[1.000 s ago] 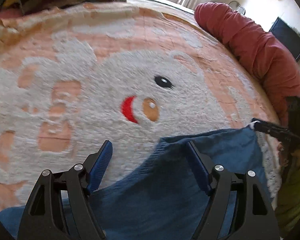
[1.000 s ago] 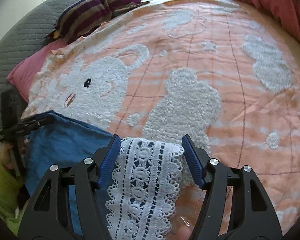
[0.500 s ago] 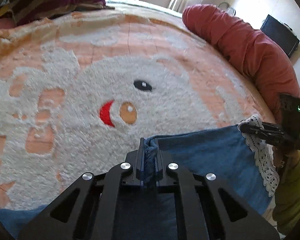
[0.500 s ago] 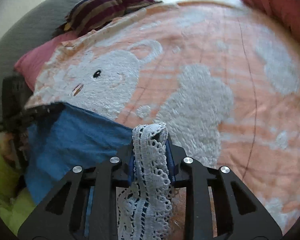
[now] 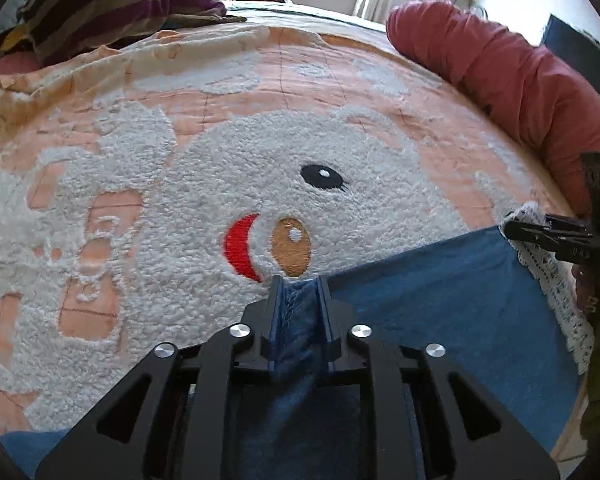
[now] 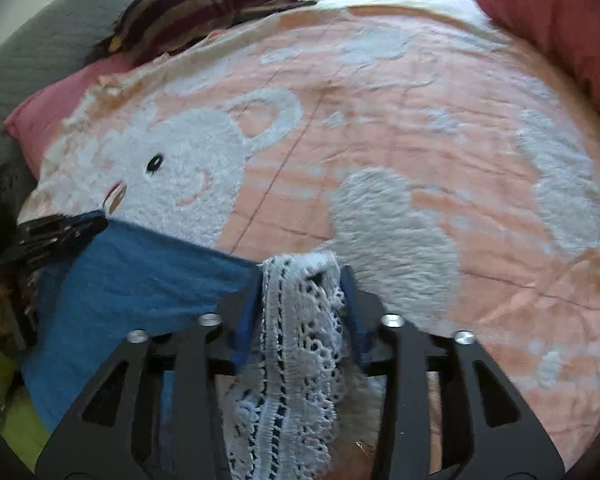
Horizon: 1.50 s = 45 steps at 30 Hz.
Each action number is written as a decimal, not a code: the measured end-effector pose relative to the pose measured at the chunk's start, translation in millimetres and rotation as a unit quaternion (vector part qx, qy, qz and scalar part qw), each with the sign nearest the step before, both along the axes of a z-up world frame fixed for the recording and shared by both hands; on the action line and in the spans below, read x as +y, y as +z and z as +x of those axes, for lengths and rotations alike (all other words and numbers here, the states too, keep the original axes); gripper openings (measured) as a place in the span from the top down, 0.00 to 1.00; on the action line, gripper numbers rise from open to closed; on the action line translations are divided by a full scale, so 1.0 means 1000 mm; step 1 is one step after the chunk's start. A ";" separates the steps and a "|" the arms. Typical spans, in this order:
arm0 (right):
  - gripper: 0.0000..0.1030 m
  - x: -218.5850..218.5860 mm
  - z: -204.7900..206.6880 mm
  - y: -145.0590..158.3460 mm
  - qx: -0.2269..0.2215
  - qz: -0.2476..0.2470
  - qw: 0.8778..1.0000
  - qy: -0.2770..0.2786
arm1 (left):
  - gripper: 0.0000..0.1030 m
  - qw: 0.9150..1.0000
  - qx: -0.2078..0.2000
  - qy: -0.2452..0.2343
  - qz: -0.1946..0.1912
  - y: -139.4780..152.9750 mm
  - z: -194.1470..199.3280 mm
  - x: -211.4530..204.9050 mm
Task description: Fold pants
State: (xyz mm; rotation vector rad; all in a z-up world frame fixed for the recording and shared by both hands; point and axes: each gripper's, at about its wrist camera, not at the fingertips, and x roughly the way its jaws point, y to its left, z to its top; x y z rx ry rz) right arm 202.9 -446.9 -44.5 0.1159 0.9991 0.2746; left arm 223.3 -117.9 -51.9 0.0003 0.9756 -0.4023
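One pair of pants [image 5: 452,280], two claws, both mine. My left claw [image 5: 299,292] is pinched tight on a bunched blue edge of the pants, with the fabric squeezed into a narrow ridge between its pads. My right claw [image 6: 302,280] is closed on the lace trim [image 6: 296,344], which fills the narrow gap left between its blue pads and hangs down in folds. Each claw shows in the other's camera, gripping its end of the same edge, so the blue cloth spans between them.

The pants are plain mid-blue, soft and slightly fuzzy, with one white openwork lace band along one end. They sit at the near edge of the bed, on one peach blanket [image 5: 228,76] with a fluffy white bunny [image 5: 260,184] that has a black eye, a red mouth and a brown nose. One red bolster [image 5: 512,88] runs along the blanket's right side, one striped pillow [image 5: 112,0] lies at the far end, and one pink pillow [image 6: 56,112] sits beside it.
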 end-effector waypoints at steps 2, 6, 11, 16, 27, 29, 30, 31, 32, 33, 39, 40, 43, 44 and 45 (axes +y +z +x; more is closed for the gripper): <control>0.61 -0.013 -0.007 0.007 -0.004 0.008 1.000 -0.022 | 0.66 1.000 -0.010 0.014 0.004 0.006 -0.004 0.011; 0.60 -0.019 -0.039 0.025 -0.032 -0.039 0.998 -0.043 | 0.63 0.999 -0.029 0.043 -0.001 0.023 -0.023 0.038; 0.59 -0.023 -0.091 0.053 -0.070 -0.044 0.996 -0.040 | 0.54 0.996 -0.067 0.047 0.020 0.046 -0.071 0.066; 0.58 0.010 -0.132 0.069 -0.090 -0.049 0.995 0.003 | 0.45 0.997 -0.059 0.044 0.028 0.048 -0.123 0.082; 0.45 0.084 -0.158 0.024 -0.024 -0.075 0.995 0.063 | 0.29 0.987 -0.028 0.086 0.131 0.030 -0.156 0.099; 0.44 0.075 -0.157 0.011 0.005 -0.104 0.994 0.039 | 0.29 0.988 -0.009 0.091 0.127 0.019 -0.154 0.111; 0.45 0.068 -0.157 0.007 0.010 -0.097 0.995 0.032 | 0.28 0.989 -0.004 0.093 0.119 0.015 -0.154 0.116; 0.45 0.062 -0.158 0.006 0.011 -0.081 0.996 0.026 | 0.28 0.990 -0.003 0.094 0.108 0.014 -0.154 0.120; 0.46 0.058 -0.160 0.006 0.009 -0.071 0.997 0.022 | 0.28 0.990 -0.004 0.095 0.100 0.014 -0.155 0.122; 0.46 0.058 -0.161 0.005 0.007 -0.072 0.997 0.022 | 0.28 0.991 -0.005 0.094 0.100 0.014 -0.155 0.122; 0.42 0.063 -0.163 0.006 0.003 -0.074 0.997 0.013 | 0.26 0.990 -0.015 0.096 0.101 0.019 -0.158 0.117; 0.41 0.063 -0.163 0.010 -0.001 -0.069 0.998 0.013 | 0.22 0.990 -0.017 0.096 0.100 0.021 -0.160 0.116; 0.37 0.064 -0.162 0.023 -0.019 -0.054 0.998 0.012 | 0.18 0.990 -0.024 0.095 0.097 0.028 -0.165 0.112; 0.35 0.064 -0.163 0.026 -0.024 -0.051 0.998 0.013 | 0.18 0.991 -0.027 0.093 0.097 0.031 -0.166 0.110; 0.32 0.064 -0.164 0.030 -0.028 -0.048 0.998 0.013 | 0.18 0.991 -0.029 0.091 0.097 0.033 -0.167 0.108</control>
